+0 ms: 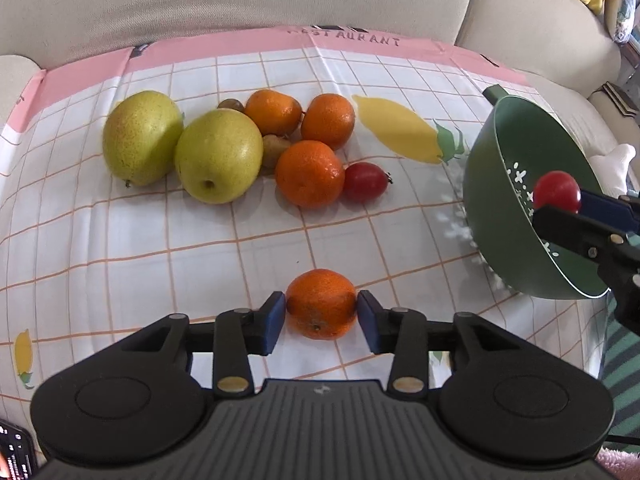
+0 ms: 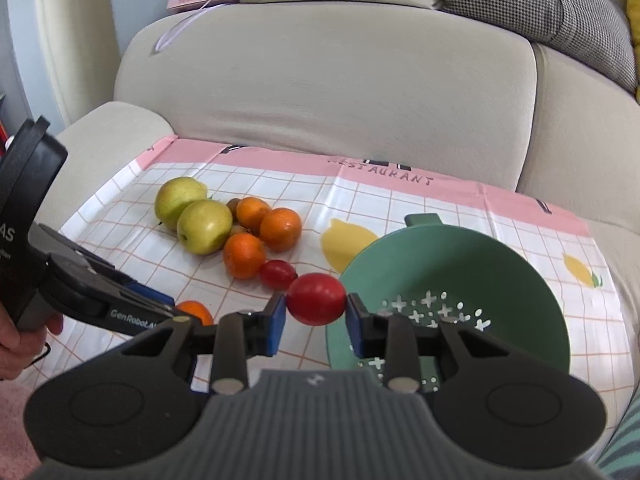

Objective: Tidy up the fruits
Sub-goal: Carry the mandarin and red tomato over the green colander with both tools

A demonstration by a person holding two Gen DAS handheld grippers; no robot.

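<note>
A: Left gripper sits lowest in the left wrist view, jaws straddling a lone orange on the cloth at lower centre. Pads look right at the peel on both sides, can't tell whether they press, so I call it not clamped

B: And the right?

A: Right gripper is clamped on a red tomato, mid frame in its own view, raised beside the rim of the green colander. Colander holds nothing that I can see

B: Handling?

A: Tomato is probably light, smooth skinned and soft, so it bruises or slips; pads hold it across the middle, which looks right. Orange is likely firmer, with a dimpled peel that grips well; take it at its widest part

B: What's around?

A: Upper left of both views: two green pears, three more oranges, a second tomato touching the nearest orange, small brown fruit tucked behind. All round, so one nudge could set them rolling. Left gripper body crosses the lower left of the right view, well apart from the colander, whose mouth looks unobstructed
</note>
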